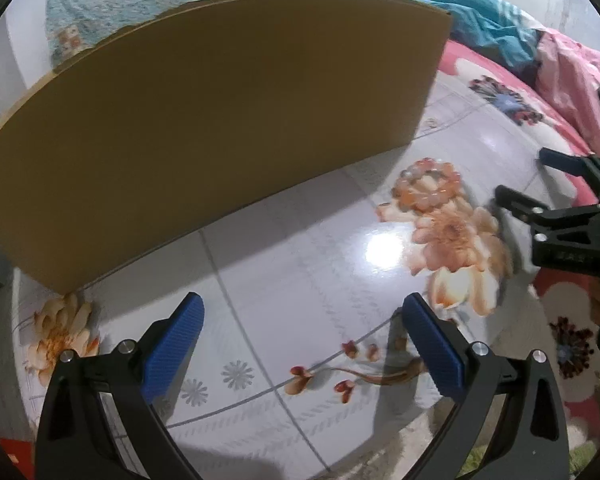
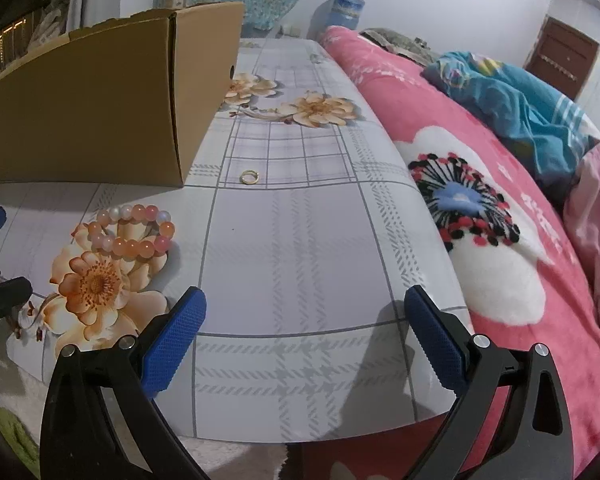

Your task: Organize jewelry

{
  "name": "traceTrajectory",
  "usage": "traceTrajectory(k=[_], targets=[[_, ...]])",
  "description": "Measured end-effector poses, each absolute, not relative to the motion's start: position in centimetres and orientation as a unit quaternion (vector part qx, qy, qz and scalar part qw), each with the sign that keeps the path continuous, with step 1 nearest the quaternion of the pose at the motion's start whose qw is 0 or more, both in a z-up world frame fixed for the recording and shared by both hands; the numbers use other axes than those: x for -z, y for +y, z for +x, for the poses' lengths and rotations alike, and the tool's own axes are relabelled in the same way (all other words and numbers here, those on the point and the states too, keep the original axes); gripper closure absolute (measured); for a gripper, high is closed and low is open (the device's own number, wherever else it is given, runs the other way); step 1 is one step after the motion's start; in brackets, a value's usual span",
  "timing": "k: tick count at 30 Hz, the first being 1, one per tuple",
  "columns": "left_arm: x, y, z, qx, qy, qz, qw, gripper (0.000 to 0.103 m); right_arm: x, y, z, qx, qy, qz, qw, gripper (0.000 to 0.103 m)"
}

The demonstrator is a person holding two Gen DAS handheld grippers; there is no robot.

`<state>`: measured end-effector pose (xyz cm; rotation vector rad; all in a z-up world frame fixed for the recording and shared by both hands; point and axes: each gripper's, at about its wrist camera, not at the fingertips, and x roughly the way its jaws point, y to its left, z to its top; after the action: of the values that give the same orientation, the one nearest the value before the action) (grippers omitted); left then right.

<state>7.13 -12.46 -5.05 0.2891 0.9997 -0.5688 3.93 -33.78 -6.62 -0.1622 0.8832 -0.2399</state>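
Right wrist view only: small gold ring (image 2: 249,177) flat on the table (image 2: 292,248), well ahead of the right gripper (image 2: 305,334) and a bit left of its centreline, just off the cardboard box (image 2: 100,112) near corner. The left view has no sight of the ring.

Left wrist view only: full profile of the right gripper (image 1: 518,178), off to the far right of the left gripper (image 1: 303,340), hovering over the table edge.

Both views: bead bracelet (image 2: 134,230) of orange-pink beads lying on the floral print, ahead-left of the right gripper; in the left view the same bracelet (image 1: 430,186) sits ahead-right of the left gripper, between it and the right one. Not touched by either.

Left gripper: jaws wide apart, nothing between the blue pads (image 1: 176,354), bare tabletop beyond. Right gripper: same, spread wide, holding nothing, pads (image 2: 434,344) over the near table edge.

Box: stands ahead-left of both grippers, its long side wall (image 1: 204,120) filling the left view. Interior not visible from either camera, contents can't be told.

Pink floral blanket (image 2: 500,240) right of the right gripper, alongside the table.
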Motion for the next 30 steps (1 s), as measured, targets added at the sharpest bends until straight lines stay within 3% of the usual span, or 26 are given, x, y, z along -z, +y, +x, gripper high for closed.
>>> traceTrajectory(k=[9,16,30], targets=[[1.4,-15.9,5.8,0.394,0.382,0.14,0.824,0.036,6.7,-34.1,3.5,0.103,0.415,-0.067,0.901,0.008],[2.0,-19.8,6.1,0.437,0.374,0.184,0.797,0.058,6.8,-34.4,3.3,0.095,0.408,-0.061,0.906,0.008],[4.6,-23.4,7.7,0.428,0.413,0.232,0.77,0.074,6.8,-34.4,3.0,0.09,0.402,-0.058,0.909,0.01]])
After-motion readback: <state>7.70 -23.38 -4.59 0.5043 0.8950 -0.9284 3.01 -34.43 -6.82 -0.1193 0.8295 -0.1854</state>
